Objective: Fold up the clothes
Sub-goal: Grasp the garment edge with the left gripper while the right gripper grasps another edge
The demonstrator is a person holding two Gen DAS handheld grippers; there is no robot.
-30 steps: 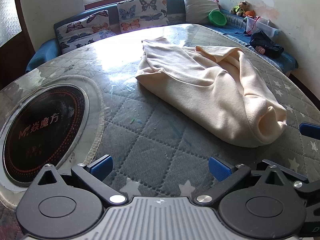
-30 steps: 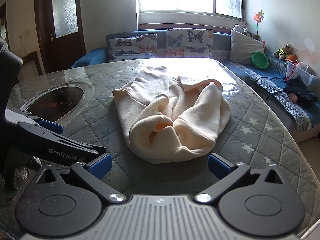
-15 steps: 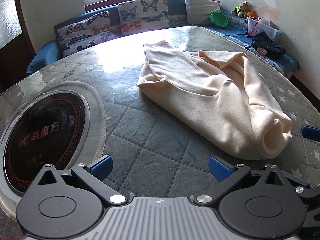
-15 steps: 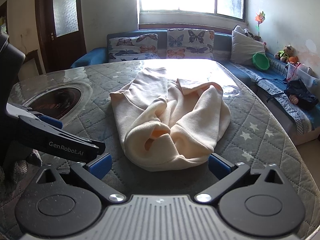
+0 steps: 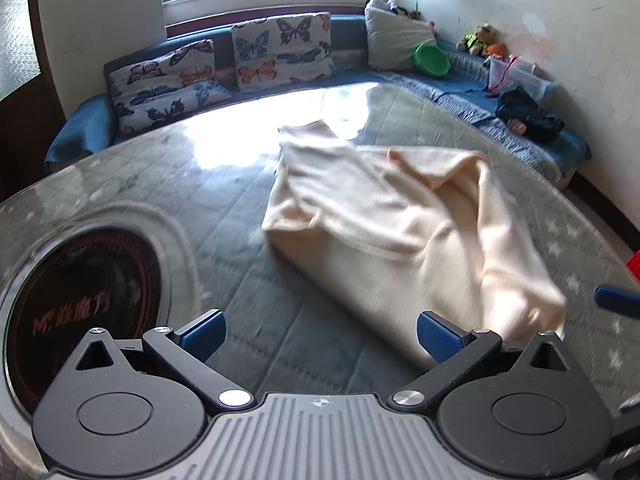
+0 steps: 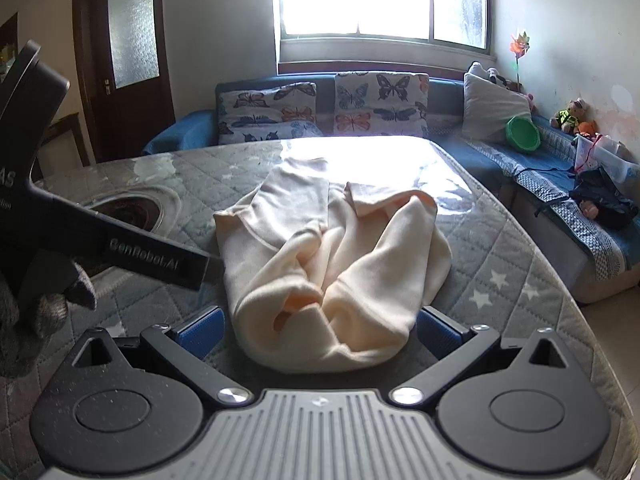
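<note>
While both grippers gape, green bowl [image 6: 522, 134] seemingly empty.

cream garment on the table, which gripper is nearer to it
Right. The right gripper straddles the near bunched end of the cream garment; the left gripper sits off its left edge.

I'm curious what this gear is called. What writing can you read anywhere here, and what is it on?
"GenRobot.AI": white lettering on the black arm of the left tool, seen from the right wrist.
"AS": cut-off letters higher on the same tool.
Red lettering on the dark round cooktop: starts "M", the rest too blurred to read.
</note>
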